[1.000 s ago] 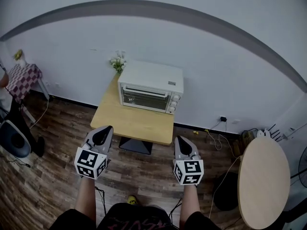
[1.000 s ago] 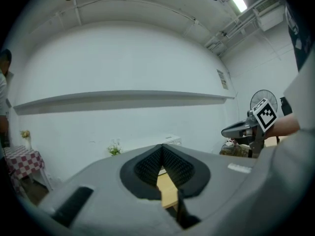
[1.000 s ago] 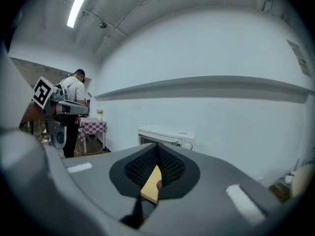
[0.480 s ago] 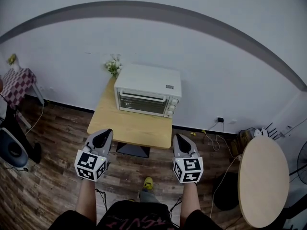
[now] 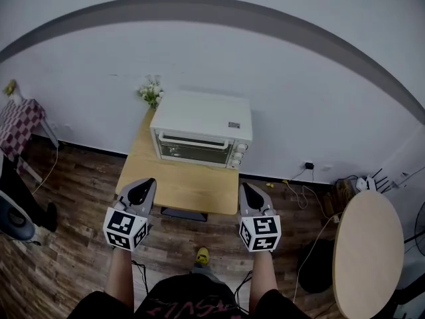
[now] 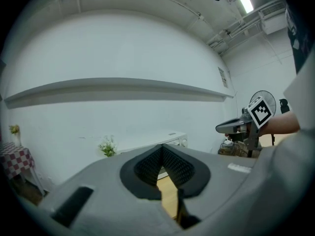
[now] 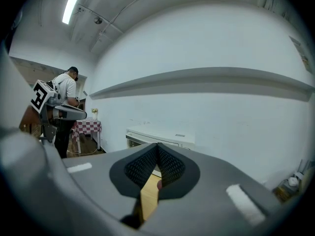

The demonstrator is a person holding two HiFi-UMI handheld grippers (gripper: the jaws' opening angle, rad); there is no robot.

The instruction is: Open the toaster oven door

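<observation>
Left gripper (image 5: 142, 189) and right gripper (image 5: 249, 193), both pinched shut and empty, hang short of the toaster oven (image 5: 202, 117). Its stiff, hinged glass door (image 5: 194, 153) likely pulls best by the top handle (image 5: 194, 140).

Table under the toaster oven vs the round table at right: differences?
Shape: the oven table has a rectangular top; the round table has a circular one.
Load: the oven table carries the toaster oven; the round table shows nothing on top.
Place: oven table against the wall ahead, round table at the right edge.
Both tops are light wood-toned.
</observation>
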